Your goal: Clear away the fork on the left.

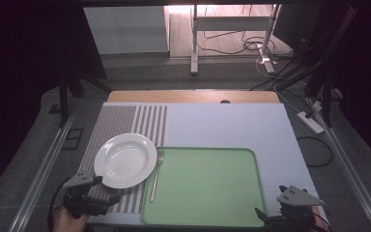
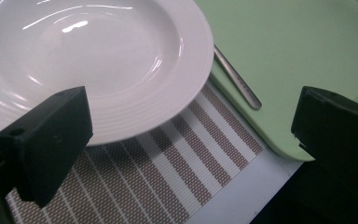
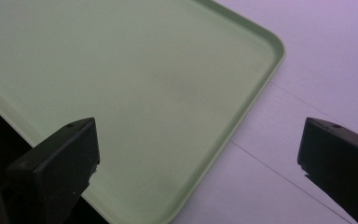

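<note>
At the table's near edge (image 1: 125,223), left tool (image 1: 107,192) just short of the white plate (image 1: 125,160) on the striped mat (image 1: 125,121), jaws wide, empty. By the green tray's (image 1: 207,181) near right corner, right tool (image 1: 263,216) likewise agape, empty. Along the tray's left rim, a fork (image 1: 156,176); open tray floor beyond.

You are working at a pale lilac table top (image 1: 222,125) whose wooden far edge is showing. A brown-and-white striped woven placemat (image 1: 140,123) is lying flat at its left, and a light green rectangular plastic tray (image 1: 207,186) is sitting just beside it, at the near middle.
</note>
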